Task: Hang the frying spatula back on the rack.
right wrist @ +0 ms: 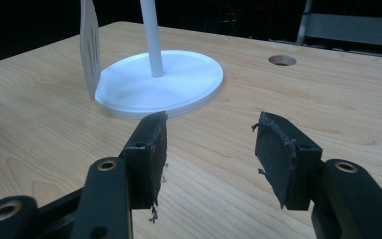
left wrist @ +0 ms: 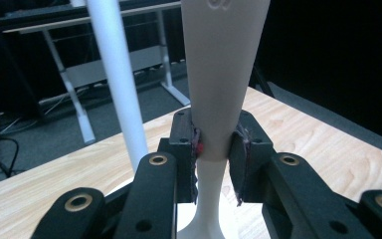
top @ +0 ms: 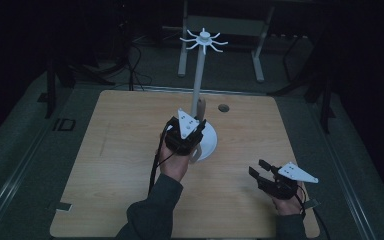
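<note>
Item 1: left gripper [top: 194, 131], seen just left of centre in the high view, over the white stand. In the left gripper view its two black jaws are closed partway, and the pads are pressed on either side of a pale spatula [left wrist: 222, 74], at the narrow neck where the broad handle tapers. The spatula is held upright; its upper handle runs off the top of that view, and its lower part flares out at the bottom edge of the frame, against a white surface.

Item 2: spatula, second sighting. In the right gripper view a slotted blade [right wrist: 90, 47] is seen at the upper left, standing on edge with its lower corner at the rim of the stand's base. Whether it touches the rim cannot be told.

Item 3: stand, white. A round flat base [right wrist: 179, 84] is set on the table, and a thin upright pole [top: 199, 75] rises from its middle. The pole is topped by a ring of short curved hooks [top: 204, 40], near the top centre of the high view. Nothing is hung on the hooks.

Item 4: right gripper [top: 261, 170], at the lower right of the high view, held low over the table and well apart from the stand. Its jaws are spread wide, and nothing is held between them.

Item 5: table [top: 120, 165], light wood, with a small round hole [top: 223, 107] behind the stand.
</note>
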A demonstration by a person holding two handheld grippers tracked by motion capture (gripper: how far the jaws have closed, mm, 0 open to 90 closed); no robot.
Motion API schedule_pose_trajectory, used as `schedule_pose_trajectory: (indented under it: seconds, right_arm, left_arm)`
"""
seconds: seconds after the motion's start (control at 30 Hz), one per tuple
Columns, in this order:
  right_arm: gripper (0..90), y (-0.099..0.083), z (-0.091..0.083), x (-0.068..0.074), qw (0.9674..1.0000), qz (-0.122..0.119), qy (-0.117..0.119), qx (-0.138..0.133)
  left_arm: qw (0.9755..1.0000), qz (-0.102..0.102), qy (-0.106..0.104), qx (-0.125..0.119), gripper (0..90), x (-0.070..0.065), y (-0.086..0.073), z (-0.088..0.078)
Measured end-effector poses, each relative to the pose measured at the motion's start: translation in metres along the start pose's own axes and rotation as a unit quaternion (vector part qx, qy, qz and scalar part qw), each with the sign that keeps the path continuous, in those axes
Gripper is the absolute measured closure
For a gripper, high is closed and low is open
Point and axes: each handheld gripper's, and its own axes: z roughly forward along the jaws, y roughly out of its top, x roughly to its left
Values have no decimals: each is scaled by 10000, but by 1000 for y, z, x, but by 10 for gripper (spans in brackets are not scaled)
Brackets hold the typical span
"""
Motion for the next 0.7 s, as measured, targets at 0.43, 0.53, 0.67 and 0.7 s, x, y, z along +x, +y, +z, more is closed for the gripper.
schedule_pose_trajectory:
  seconds: [0.43,0.53,0.67,0.7]
  right_arm:
    - [461,-1,1,0,10000,3,-16,11]
    - [461,-2,2,0,10000,0,-19,24]
    - [461,-2,2,0,10000,10,-19,22]
    - [462,-2,2,0,10000,15,-19,25]
  left_arm:
    - [9993,-34,335,-170,742,0,20,-2]
    - [9992,-18,355,-174,742,1,24,-1]
    - [9988,-33,454,-203,742,1,30,-1]
    - [9986,-46,481,-206,742,1,31,-1]
